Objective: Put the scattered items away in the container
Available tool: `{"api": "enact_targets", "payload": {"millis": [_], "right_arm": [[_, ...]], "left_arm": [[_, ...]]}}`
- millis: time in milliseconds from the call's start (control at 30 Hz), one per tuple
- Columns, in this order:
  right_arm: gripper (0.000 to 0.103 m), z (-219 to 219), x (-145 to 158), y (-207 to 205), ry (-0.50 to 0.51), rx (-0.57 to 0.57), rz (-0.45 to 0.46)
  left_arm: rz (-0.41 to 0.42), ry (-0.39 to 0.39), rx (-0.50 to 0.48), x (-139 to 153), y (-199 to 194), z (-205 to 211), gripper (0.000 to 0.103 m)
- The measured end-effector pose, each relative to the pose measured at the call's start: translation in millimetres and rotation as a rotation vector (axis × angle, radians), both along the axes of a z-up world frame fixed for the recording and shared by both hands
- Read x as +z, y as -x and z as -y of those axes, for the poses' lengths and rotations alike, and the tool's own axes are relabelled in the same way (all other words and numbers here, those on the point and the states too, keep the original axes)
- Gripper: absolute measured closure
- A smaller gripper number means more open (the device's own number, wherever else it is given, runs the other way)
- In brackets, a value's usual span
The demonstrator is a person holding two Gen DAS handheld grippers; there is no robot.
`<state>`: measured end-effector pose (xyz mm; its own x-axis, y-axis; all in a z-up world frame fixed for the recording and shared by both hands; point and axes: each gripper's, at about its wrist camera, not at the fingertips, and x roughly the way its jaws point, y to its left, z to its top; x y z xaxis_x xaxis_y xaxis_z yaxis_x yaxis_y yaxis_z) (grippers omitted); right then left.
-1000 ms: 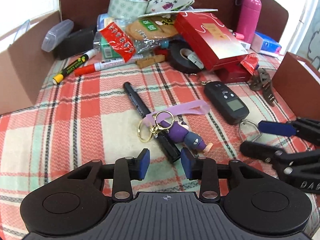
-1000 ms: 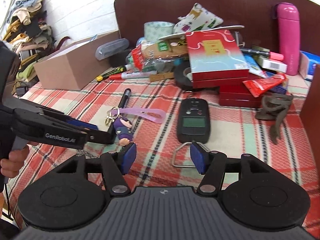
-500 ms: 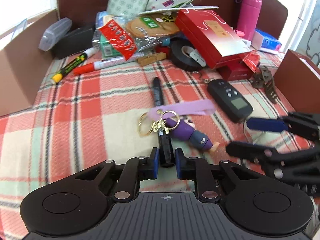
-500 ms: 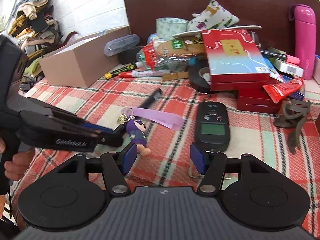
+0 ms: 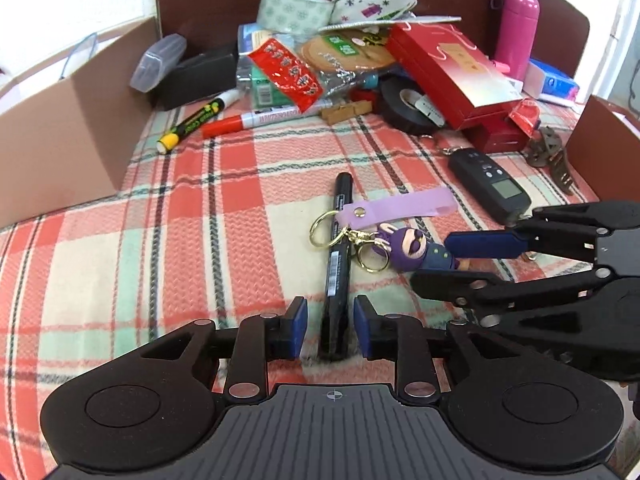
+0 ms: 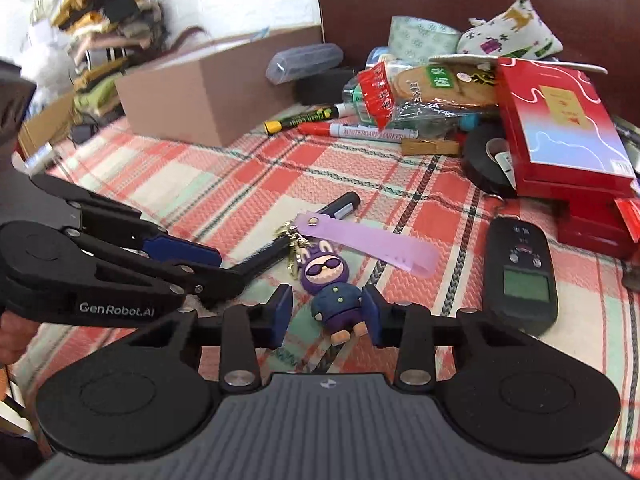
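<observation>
My left tool is spread, its blue pads either side of the black marker's near end without touching. My right tool is also spread, flanking the purple figure keychain lying on the plaid cloth, its lilac strap draped over the marker.

Plaid cloth, clothes heap

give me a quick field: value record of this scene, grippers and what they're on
surface: plaid cloth
left gripper: open, straddling black marker, pads not touching
right gripper: open, straddling purple figure keychain
keychain strap: lilac strap lies over the marker
container: cardboard box, to the left
</observation>
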<state>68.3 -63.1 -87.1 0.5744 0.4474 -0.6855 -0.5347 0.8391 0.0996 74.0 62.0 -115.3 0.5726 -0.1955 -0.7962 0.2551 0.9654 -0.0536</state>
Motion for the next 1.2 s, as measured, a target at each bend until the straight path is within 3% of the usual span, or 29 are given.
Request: {"api": "enact_targets", "payload": {"millis": [233,333,367,400,633,667,800,867,933,1033,1100,1200], "right_arm": [[0.063,-4.7,-7.8,-13.5,0.02,0.004,0.005],[0.063,-8.6,-9.6,-17.6,0.021,0.01,0.016],[0.066,-9.4,-9.8,-18.0,0.022,0.014,0.018],[0.07,-9.5,-9.2,-17.8,0.022,0.018,0.017],[0.07,-9.1,-6.5,-10.3,0.027,0.043,-0.001],[0.07,-9.3,-6.3,-9.0,0.029,0.047,-0.003],[0.069,-10.1,-5.6,-4.2,0.04,0.061,-0.01],[0.066,-10.5,-5.3,-1.7,0.045,0.068,-0.014],[0.062,-11.5,-5.5,-0.3,0.051,0.075,-0.015],[0.063,-15.6,-8.2,-3.6,0.058,0.085,-0.006],[0.069,-15.1,-8.0,-5.1,0.048,0.085,-0.015],[0.069,-11.9,-6.2,-5.4,0.008,0.085,-0.046]], "left_arm": [[0.01,-0.016,0.012,-8.1,-19.1,2.0,0.062],[0.015,-0.024,0.008,-9.4,-24.0,2.2,0.071],[0.017,-0.029,0.007,-9.1,-24.2,1.9,0.088],[0.015,-0.028,0.006,-8.4,-22.9,0.6,0.092],[-0.012,-0.026,0.002,-3.9,1.4,-18.4,0.093],[-0.014,-0.029,0.005,-3.7,4.9,-21.3,0.092],[-0.009,-0.035,0.001,-3.7,3.5,-17.0,0.057],[0.001,-0.05,-0.012,-5.0,1.4,-10.9,0.05],[0.012,-0.065,-0.02,-7.4,-1.0,-6.1,0.051],[0.022,-0.066,-0.021,-9.3,-4.5,-5.4,0.057],[0.021,-0.06,-0.025,-7.9,-4.9,-6.6,0.09],[0.01,-0.036,-0.029,-5.0,-0.4,-7.7,0.094]]}}
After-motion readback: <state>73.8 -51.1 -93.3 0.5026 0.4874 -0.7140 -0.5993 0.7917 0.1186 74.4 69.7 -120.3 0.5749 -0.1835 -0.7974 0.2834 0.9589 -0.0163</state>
